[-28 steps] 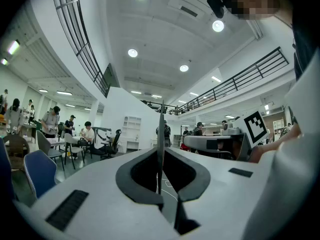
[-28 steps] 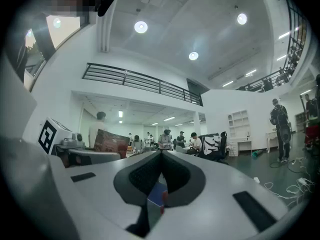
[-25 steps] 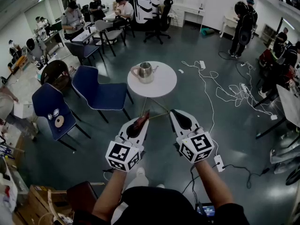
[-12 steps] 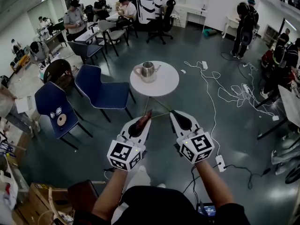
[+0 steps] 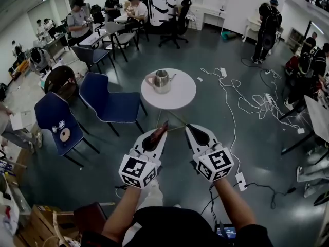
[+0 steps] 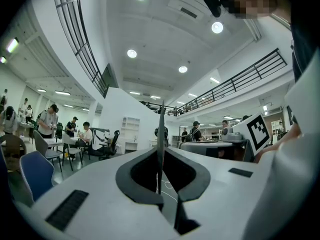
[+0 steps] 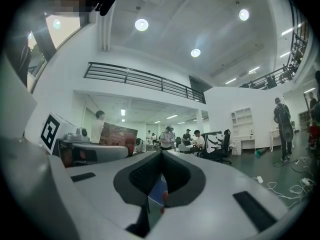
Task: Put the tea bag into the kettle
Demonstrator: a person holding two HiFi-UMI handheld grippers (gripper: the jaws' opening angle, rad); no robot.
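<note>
- The left gripper [image 5: 157, 136] is clamped on the tea bag [image 5: 162, 127]. The tea bag is a flat red-brown sachet standing edge-on between the pads, its top protruding past the tips. Pinching the flat faces probably stops it swinging while it is carried.
- The right gripper [image 5: 188, 128] is level with the left one and just beside it. Its jaws are together and nothing is visibly held. It is probably kept free to assist at the kettle.
- The round white table [image 5: 181, 92] lies ahead of both claws and well apart from them, so the approach is not yet complete.
- The metal kettle [image 5: 161, 80] stands on that table, straight ahead of the left claw. It is too small in view to tell whether its lid is on.
</note>
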